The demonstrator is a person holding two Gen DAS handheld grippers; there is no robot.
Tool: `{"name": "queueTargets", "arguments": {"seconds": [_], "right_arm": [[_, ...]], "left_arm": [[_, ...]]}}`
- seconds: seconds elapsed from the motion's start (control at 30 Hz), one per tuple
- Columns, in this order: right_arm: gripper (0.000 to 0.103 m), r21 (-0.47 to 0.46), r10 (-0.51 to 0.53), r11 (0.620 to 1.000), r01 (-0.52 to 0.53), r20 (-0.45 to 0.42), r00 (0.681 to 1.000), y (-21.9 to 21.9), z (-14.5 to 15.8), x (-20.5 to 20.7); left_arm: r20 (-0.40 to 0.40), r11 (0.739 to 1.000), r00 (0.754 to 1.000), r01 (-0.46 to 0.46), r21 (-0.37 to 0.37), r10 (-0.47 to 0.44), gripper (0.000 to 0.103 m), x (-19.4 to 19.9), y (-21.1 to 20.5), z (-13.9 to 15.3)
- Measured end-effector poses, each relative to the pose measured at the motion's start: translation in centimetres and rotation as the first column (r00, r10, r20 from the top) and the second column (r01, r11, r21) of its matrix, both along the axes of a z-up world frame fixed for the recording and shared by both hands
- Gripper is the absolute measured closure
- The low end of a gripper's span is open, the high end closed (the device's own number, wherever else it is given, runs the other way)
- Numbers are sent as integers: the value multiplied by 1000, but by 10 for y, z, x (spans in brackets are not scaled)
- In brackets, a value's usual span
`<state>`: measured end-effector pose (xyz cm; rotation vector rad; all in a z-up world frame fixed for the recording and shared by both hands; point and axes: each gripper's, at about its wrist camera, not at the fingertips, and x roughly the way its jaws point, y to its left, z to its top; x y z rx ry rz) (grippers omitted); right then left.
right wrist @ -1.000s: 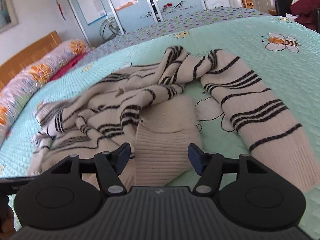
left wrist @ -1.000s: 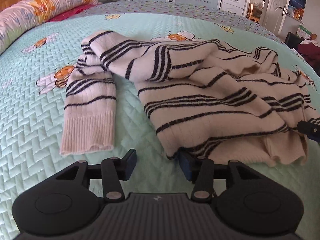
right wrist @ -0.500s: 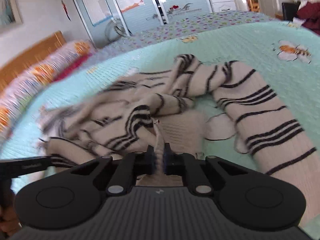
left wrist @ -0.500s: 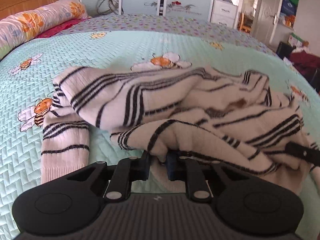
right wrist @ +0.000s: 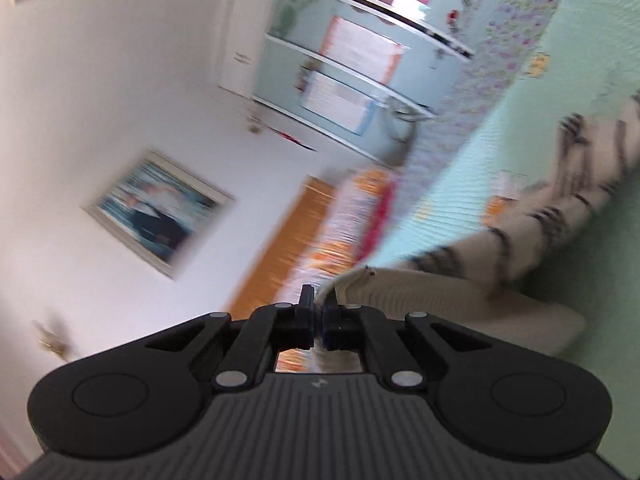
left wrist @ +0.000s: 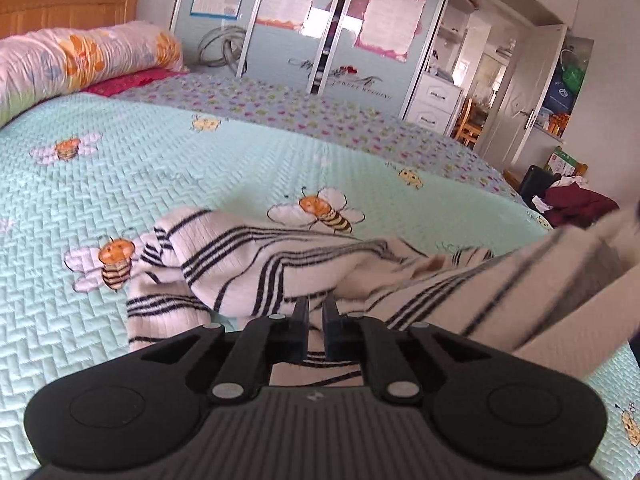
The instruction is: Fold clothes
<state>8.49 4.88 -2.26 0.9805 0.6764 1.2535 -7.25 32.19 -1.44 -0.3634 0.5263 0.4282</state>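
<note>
A cream sweater with black stripes (left wrist: 256,264) is lifted off the mint bee-print bedspread (left wrist: 160,168), one sleeve still trailing on the bed at lower left. My left gripper (left wrist: 315,312) is shut on the sweater's hem, and the cloth stretches up and to the right from it. In the tilted, blurred right wrist view my right gripper (right wrist: 318,312) is shut on the ribbed hem of the same sweater (right wrist: 460,300), which hangs away to the right toward the bed.
A floral bolster (left wrist: 80,56) and wooden headboard (left wrist: 68,8) lie at the far left. Mirrored wardrobe doors (left wrist: 312,28) stand beyond the bed. A dark chair with maroon clothes (left wrist: 568,200) sits at the right edge. A framed picture (right wrist: 156,208) hangs on the wall.
Both grippers went from open to shut on the sweater's hem and have lifted it off the bed. The right gripper has swung upward and rolled sideways, blurring its view.
</note>
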Motion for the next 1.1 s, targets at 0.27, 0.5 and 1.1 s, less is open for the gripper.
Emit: {"name": "queueTargets", "arguments": {"seconds": [0.27, 0.5, 1.1], "right_arm": [[101, -548, -436, 705, 449, 164, 885, -64, -34, 35], [90, -772, -560, 473, 424, 108, 821, -147, -98, 16], [39, -777, 492, 566, 277, 587, 643, 99, -79, -118]], "left_arm": [[-140, 1000, 990, -7, 25, 11, 77, -11, -10, -22], [-203, 1000, 979, 12, 13, -9, 71, -25, -11, -39], [-245, 998, 969, -33, -51, 20, 62, -49, 0, -58]]}}
